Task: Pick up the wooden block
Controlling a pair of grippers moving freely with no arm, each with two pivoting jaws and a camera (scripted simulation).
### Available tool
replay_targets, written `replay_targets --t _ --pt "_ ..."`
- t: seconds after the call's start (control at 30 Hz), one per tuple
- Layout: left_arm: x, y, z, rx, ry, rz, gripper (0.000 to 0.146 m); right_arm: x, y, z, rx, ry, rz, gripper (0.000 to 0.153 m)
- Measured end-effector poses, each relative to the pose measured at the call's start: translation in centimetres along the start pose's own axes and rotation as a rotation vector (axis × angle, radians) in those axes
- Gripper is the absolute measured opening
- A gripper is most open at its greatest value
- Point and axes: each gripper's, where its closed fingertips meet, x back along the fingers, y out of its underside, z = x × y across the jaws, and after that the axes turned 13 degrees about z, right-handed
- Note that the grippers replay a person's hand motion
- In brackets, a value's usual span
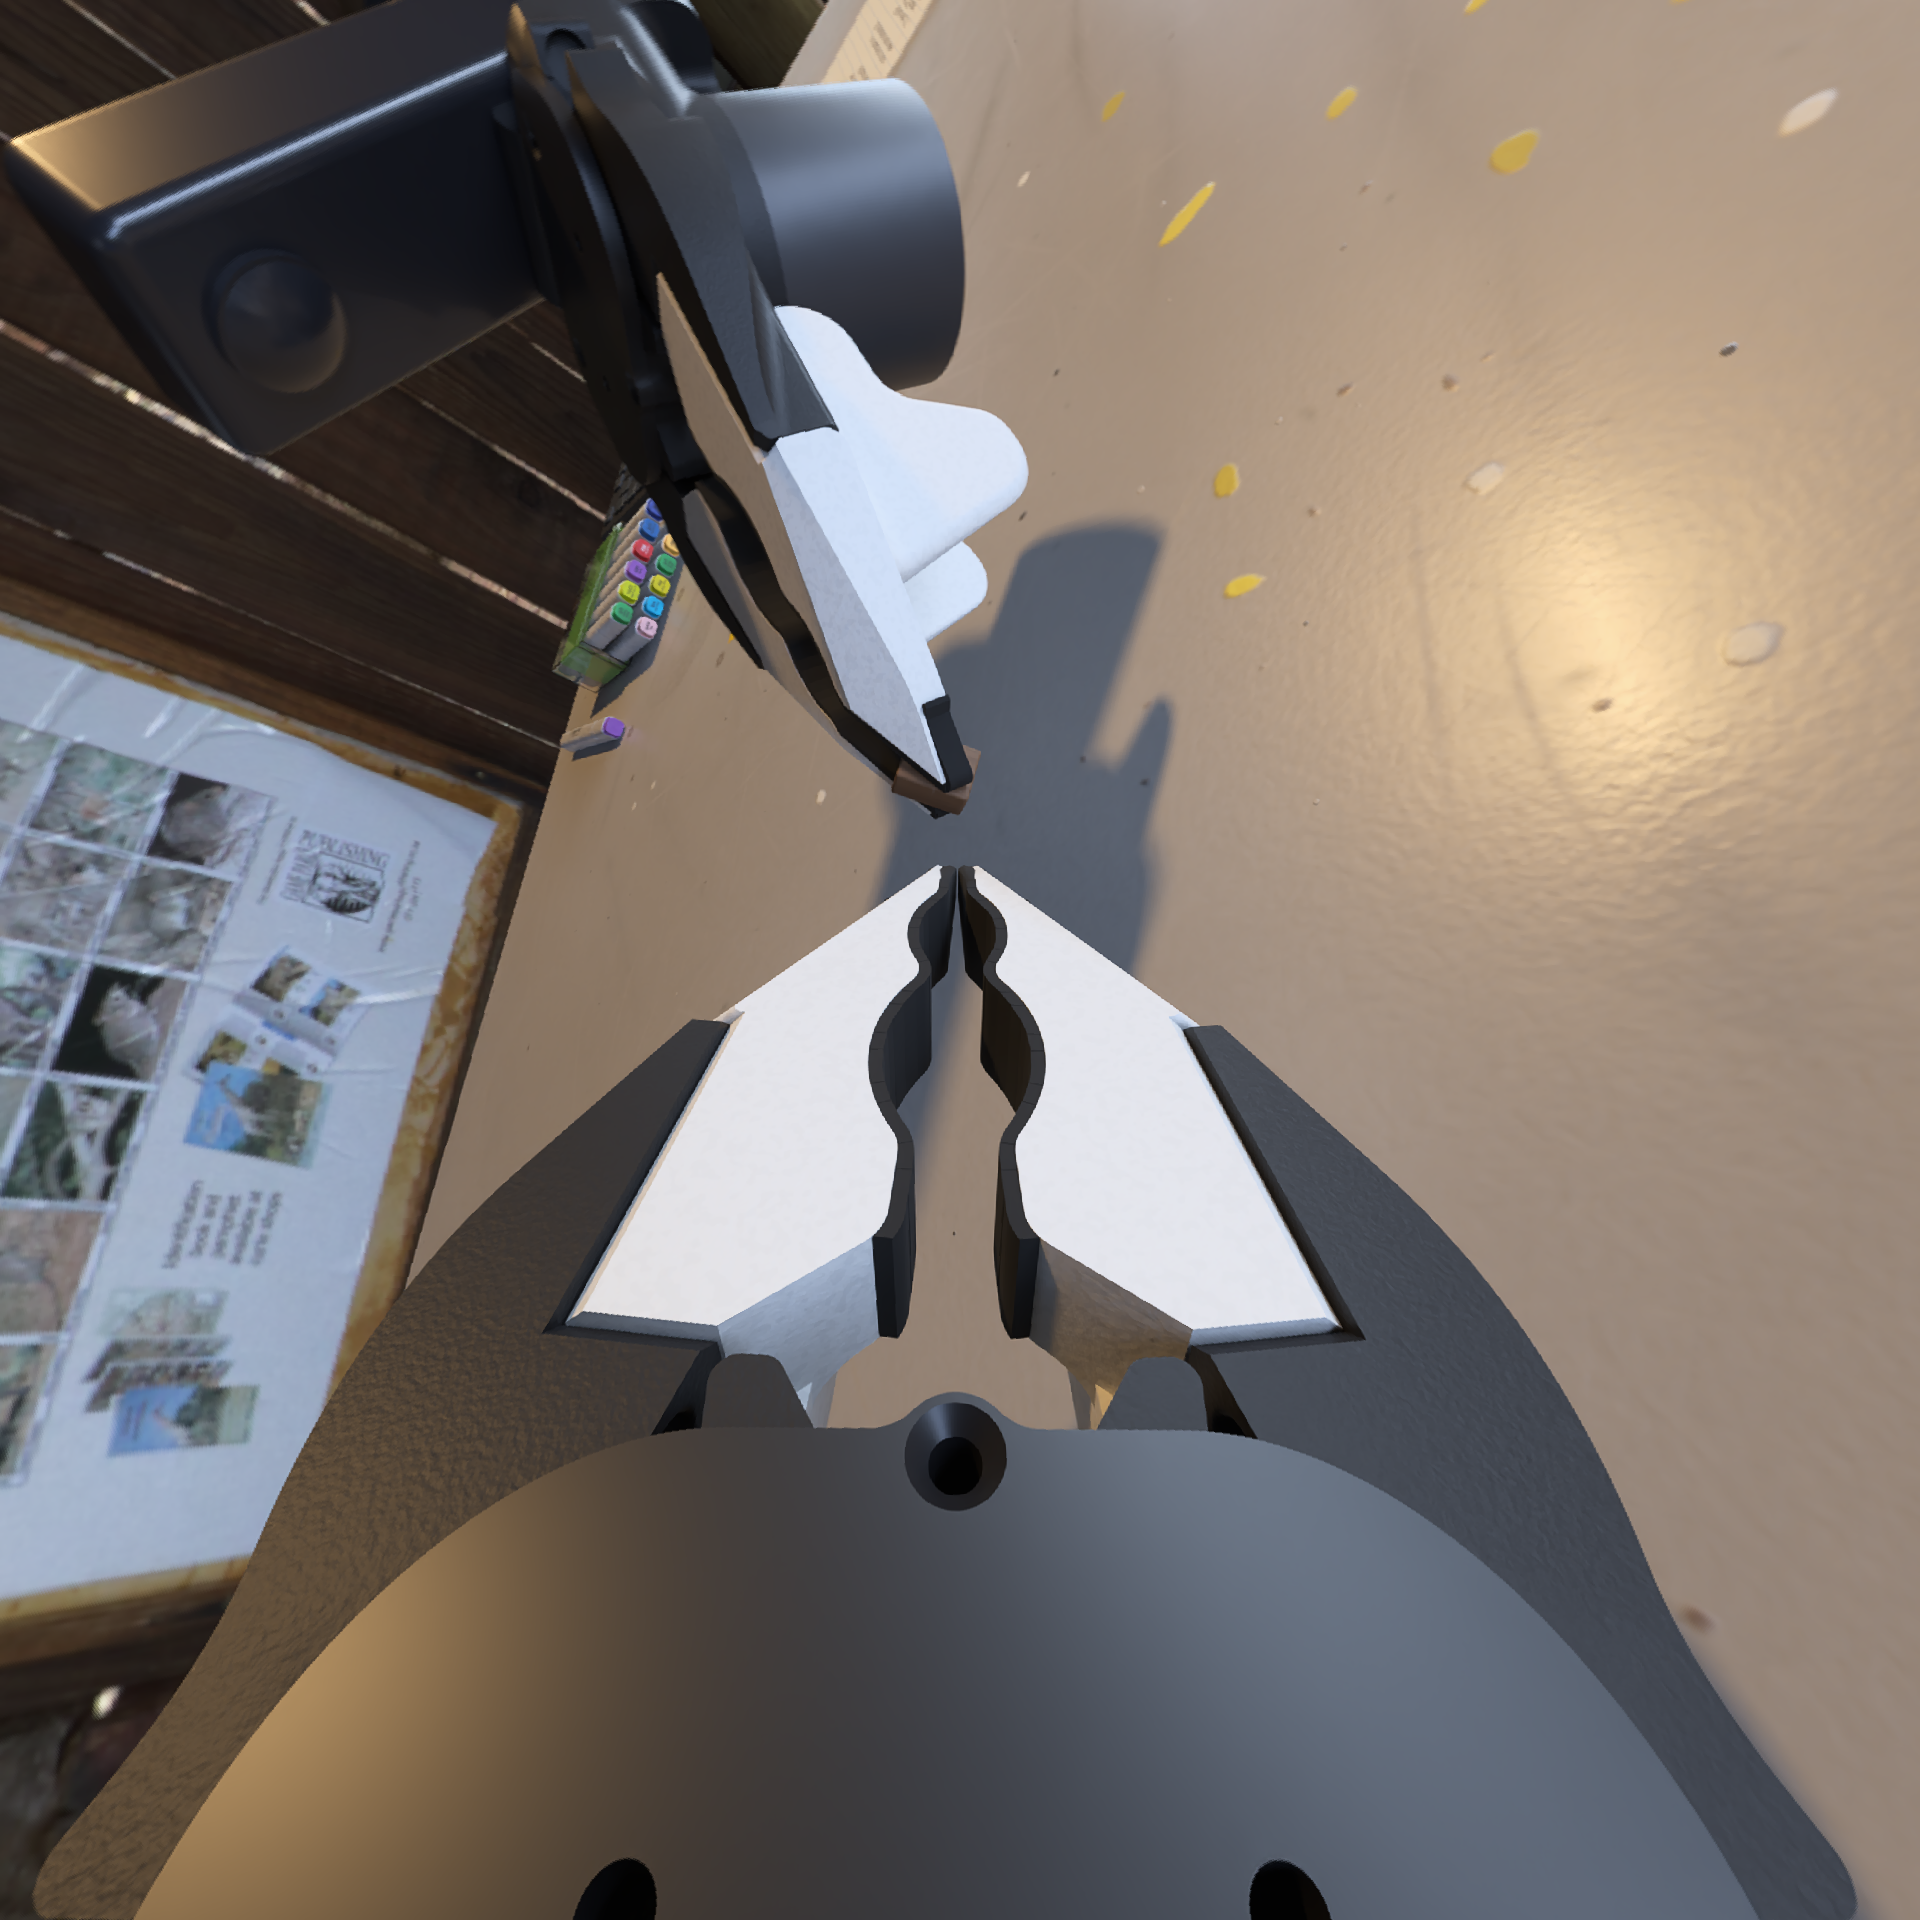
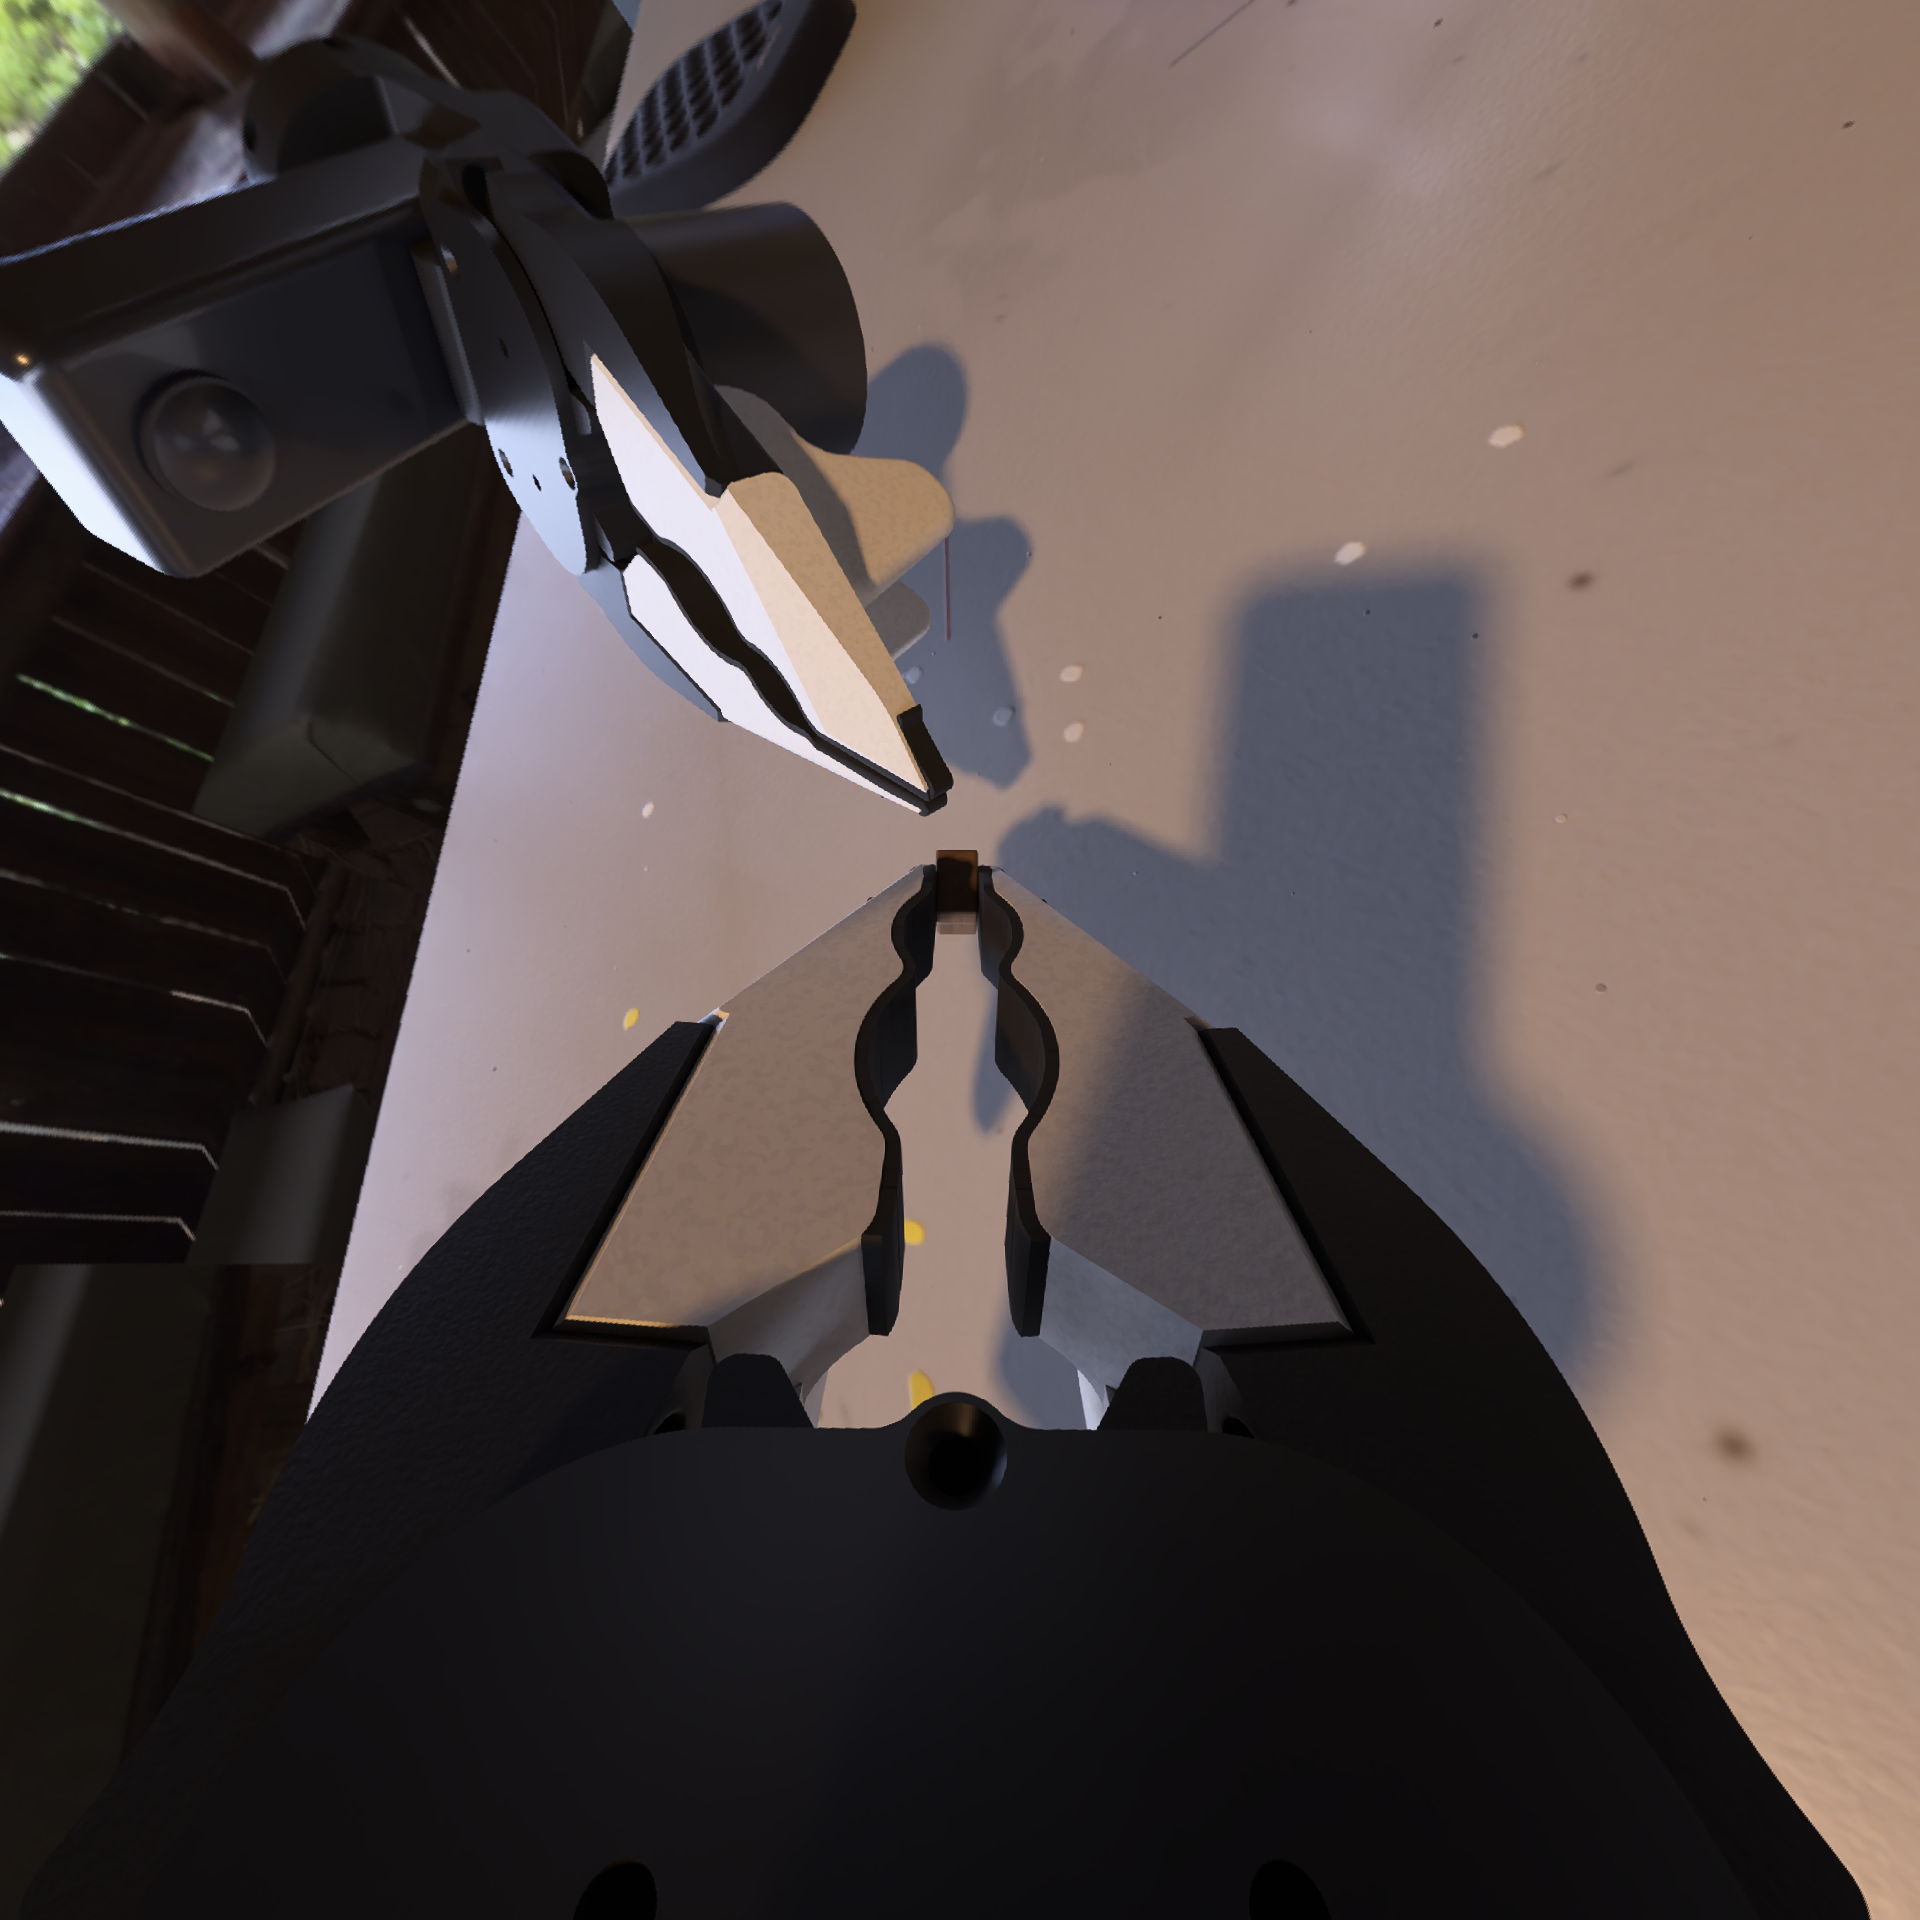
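The wooden block is a small brown cube pinched between the tips of my right gripper, which is shut on it above the tan table. In the left wrist view the right gripper comes in from the upper left with the block showing at its tips. My left gripper is shut and empty, its tips just short of the block. In the right wrist view the left gripper points at the block from the upper left, a small gap away.
The tan speckled table has its edge on the left. A box of coloured markers and a loose purple marker lie near that edge. A framed poster lies beyond it. A dark perforated object sits far off.
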Motion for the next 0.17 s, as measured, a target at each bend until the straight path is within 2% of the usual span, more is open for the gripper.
replay_targets --t 0.17 --pt "0.12 -0.2 -0.53 0.023 -0.041 0.012 0.0 0.18 -0.16 -0.12 -0.019 -0.011 0.025 0.007"
